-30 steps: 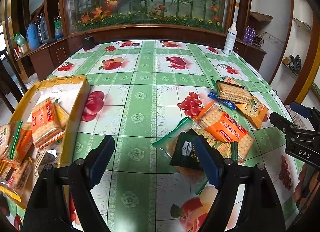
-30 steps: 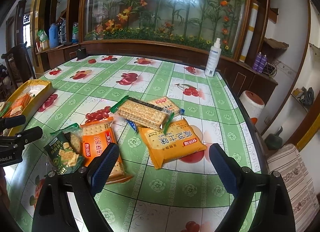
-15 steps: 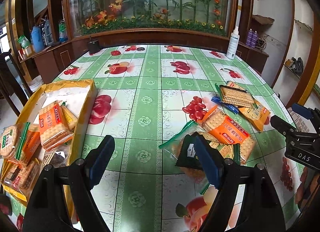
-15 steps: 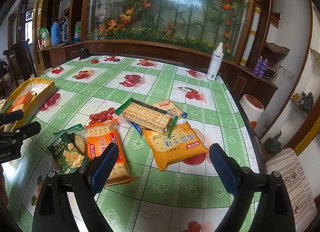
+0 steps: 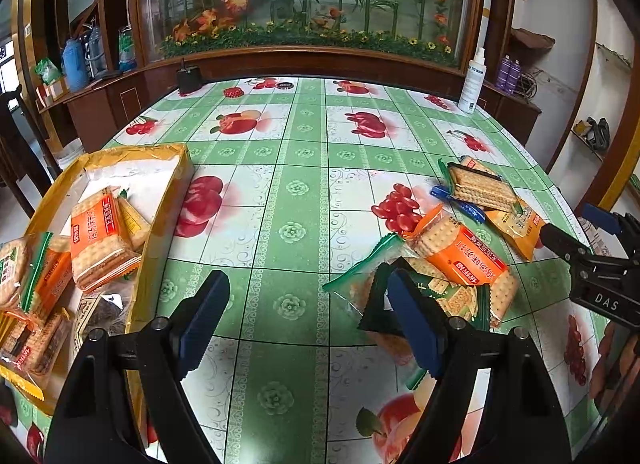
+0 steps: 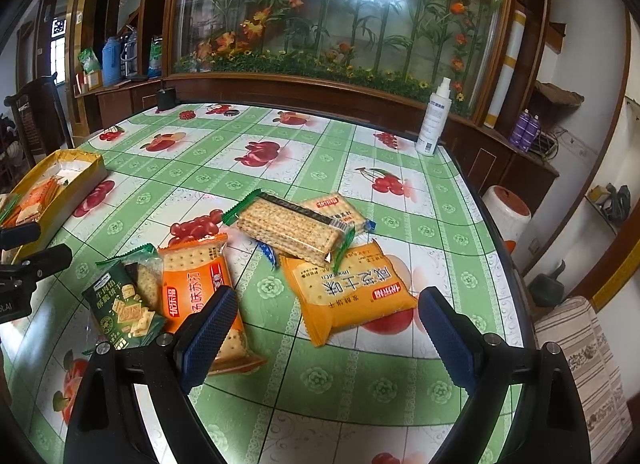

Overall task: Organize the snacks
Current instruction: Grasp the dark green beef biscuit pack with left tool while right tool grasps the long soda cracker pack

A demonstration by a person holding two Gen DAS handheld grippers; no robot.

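Yellow cracker pack (image 6: 349, 291) between right gripper (image 6: 326, 330) jaws, apart, empty.

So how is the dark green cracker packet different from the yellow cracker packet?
The dark green cracker packet looks smaller than the yellow cracker packet. The dark green cracker packet lies at the left end of the loose pile and overlaps a clear packet of crackers; the yellow cracker packet lies at the right end, with the green-edged cracker packet lapping its top edge. Both lie flat on the tablecloth, outside the yellow box.
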